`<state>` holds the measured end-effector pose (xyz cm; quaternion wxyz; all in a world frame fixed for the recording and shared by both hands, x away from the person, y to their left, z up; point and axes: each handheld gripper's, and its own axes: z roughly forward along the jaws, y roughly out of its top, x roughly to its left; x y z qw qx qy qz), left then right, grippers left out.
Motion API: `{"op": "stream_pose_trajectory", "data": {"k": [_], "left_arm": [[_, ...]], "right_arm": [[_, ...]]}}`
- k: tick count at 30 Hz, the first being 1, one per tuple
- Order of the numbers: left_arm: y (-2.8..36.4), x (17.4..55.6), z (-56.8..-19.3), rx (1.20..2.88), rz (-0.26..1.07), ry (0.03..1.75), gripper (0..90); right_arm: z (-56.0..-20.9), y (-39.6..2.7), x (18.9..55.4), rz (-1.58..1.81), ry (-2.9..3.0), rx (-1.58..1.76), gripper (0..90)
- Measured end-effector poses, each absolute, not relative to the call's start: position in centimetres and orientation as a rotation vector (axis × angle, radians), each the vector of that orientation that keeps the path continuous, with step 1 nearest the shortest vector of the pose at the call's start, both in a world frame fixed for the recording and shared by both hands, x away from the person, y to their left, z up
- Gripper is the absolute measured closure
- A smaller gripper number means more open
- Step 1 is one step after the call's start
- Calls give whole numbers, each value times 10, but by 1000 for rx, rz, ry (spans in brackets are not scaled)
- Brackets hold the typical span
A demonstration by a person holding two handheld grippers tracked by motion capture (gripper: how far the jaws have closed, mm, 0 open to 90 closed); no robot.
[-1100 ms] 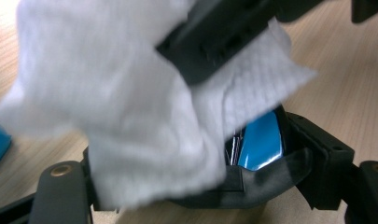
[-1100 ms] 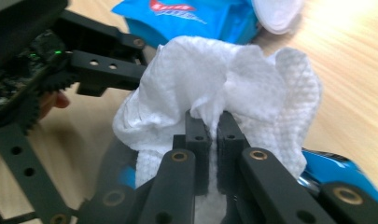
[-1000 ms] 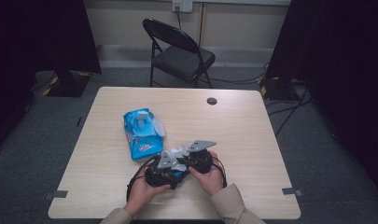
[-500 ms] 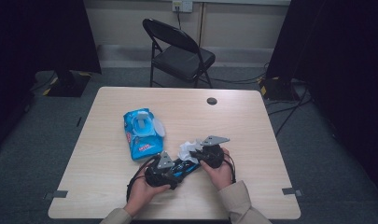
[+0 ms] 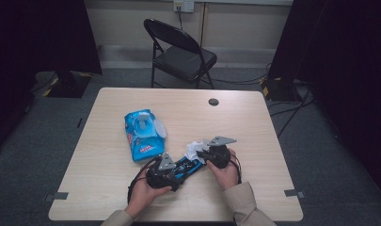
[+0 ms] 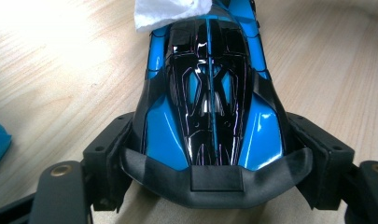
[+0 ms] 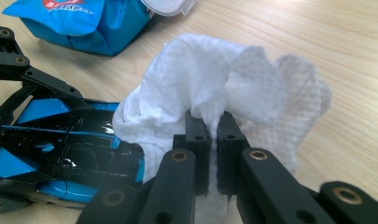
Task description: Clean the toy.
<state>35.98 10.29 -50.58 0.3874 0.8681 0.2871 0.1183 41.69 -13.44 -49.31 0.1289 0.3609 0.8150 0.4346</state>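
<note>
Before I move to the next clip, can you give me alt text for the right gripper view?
The right gripper has its black jaws shut on a crumpled white wet wipe, which rests against the end of a glossy blue and black toy car on a pale wooden table. A blue wipes pack lies behind.

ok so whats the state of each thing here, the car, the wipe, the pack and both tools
toy car: clamped at one end between the left tool's jaws
left tool: shut on the toy car
wipe: crumpled, pinched by the right tool, resting against the car's body
right tool: shut on the wipe
wipes pack: lying flat on the table, lid flipped open
folding chair: unfolded, unoccupied
</note>
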Motion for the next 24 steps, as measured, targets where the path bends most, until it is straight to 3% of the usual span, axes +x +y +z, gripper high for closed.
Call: {"op": "stream_pose_trajectory", "data": {"k": [17,24], "left_arm": [[103,360,-506,2207,301,731,244],[103,360,-506,2208,301,730,243]], "right_arm": [[-493,-160,412,1173,2370,1111,868],[-473,-164,401,1255,2371,1066,864]]}}
